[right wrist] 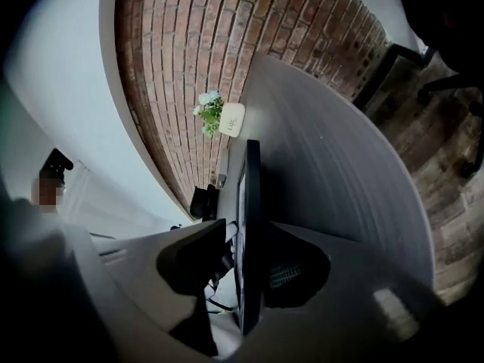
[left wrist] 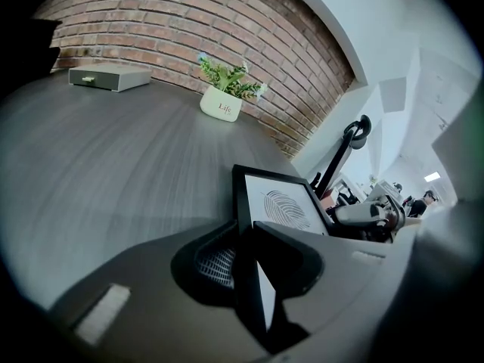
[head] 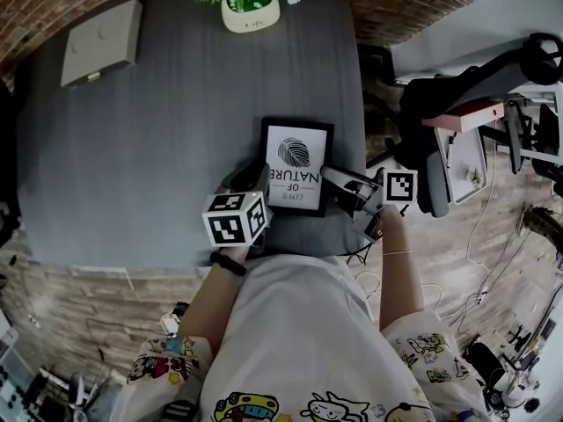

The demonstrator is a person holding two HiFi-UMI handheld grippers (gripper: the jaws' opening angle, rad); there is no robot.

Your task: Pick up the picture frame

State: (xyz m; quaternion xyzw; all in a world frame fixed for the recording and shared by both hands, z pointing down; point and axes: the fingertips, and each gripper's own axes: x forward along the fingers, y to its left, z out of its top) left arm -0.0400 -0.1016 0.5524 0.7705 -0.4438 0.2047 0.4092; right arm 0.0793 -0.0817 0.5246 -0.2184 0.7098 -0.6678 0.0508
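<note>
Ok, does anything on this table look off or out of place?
Nothing looks spilled or broken. Only the picture frame stands out: in the head view its print reads upside down, close to the near edge of the table.

Picture frame (head: pixel 296 165): black border, white print, black fingerprint-like whorl, dark lettering. Desk (head: pixel 158 148): dark grey, fine streaked grain. Far edge: cream pot (head: pixel 251 13), green leaves, flowers white, perhaps pale blue, too small to be sure. Far left corner: light-grey box (head: pixel 101 42). Left gripper (head: pixel 260 181) cube: black-and-white squares; right gripper (head: pixel 332 181) cube likewise. Brick wall (left wrist: pixel 151 21): red-brown, pale mortar.
</note>
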